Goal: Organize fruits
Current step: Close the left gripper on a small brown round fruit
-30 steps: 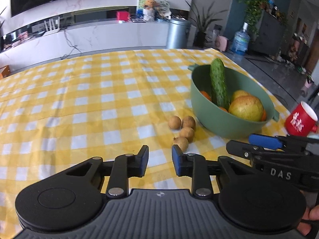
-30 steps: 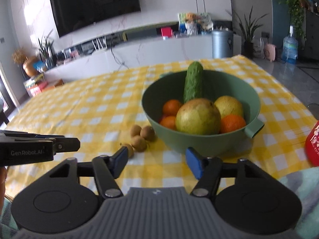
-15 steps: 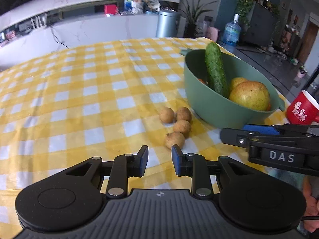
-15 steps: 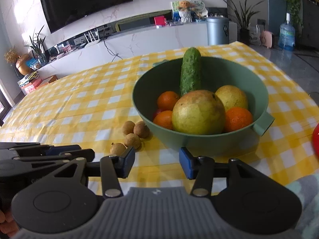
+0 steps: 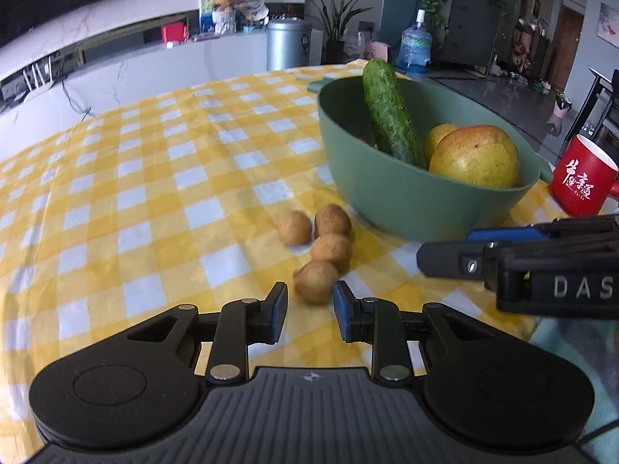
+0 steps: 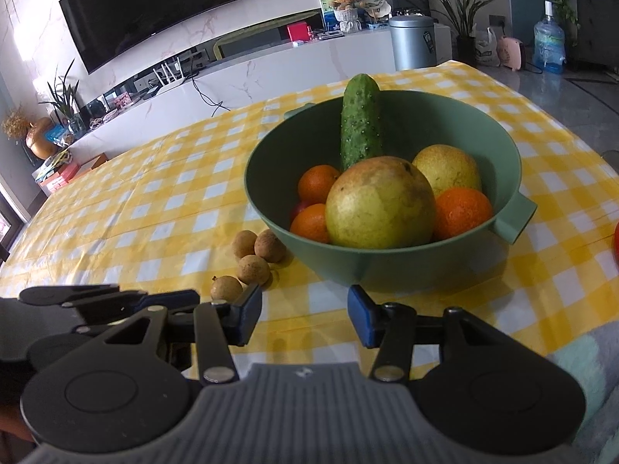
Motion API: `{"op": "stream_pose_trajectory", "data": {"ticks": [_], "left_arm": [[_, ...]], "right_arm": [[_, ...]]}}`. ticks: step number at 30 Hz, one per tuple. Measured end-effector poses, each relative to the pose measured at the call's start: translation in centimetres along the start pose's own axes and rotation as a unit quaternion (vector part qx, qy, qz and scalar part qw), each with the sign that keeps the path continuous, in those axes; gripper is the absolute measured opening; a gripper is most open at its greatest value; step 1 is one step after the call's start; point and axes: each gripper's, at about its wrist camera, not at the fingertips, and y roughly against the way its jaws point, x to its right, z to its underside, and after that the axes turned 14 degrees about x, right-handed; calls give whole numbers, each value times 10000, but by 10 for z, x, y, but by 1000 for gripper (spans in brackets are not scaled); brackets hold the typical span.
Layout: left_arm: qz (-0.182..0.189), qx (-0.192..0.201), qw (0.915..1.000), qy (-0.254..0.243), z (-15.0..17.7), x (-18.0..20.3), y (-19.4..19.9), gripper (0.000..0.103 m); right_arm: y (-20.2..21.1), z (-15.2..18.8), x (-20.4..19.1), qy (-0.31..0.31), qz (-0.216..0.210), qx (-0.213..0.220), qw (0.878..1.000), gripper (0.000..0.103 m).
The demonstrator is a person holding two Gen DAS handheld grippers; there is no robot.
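from my left camera i see the left gripper [image 5: 309,305] low over the yellow checked tablecloth [image 5: 154,201], its jaws narrow with a gap between the blue pads and nothing pinched. the nearest longan [image 5: 316,281] sits just ahead of the fingertips, roughly in line with that gap; whether a pad touches it i can't quite tell, since the fruit is a little blurred. three more longans [image 5: 329,232] lie in a loose cluster beyond it, just beside the green bowl [image 5: 406,201]. the bowl holds a cucumber [image 5: 390,116] leaning against the far rim, a large yellow-green fruit [image 5: 474,156], and in my right view several oranges [image 6: 462,212] as well. a red mug [image 5: 582,181] stands to the right of the bowl. my right gripper [image 6: 303,315] hovers in front of the bowl, jaws moderately apart and empty.
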Motion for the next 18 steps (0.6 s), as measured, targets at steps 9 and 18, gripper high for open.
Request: {"op": "stream_pose_trajectory", "data": {"ticks": [9, 18], "left_arm": [[85, -14, 9999, 144, 1, -2, -9, 37], [-252, 28, 9992, 298, 0, -14, 4, 29]], "right_arm": [[-3, 1, 0, -106, -58, -18, 9999, 48], [-6, 1, -5, -211, -321, 14, 9993, 47]]}}
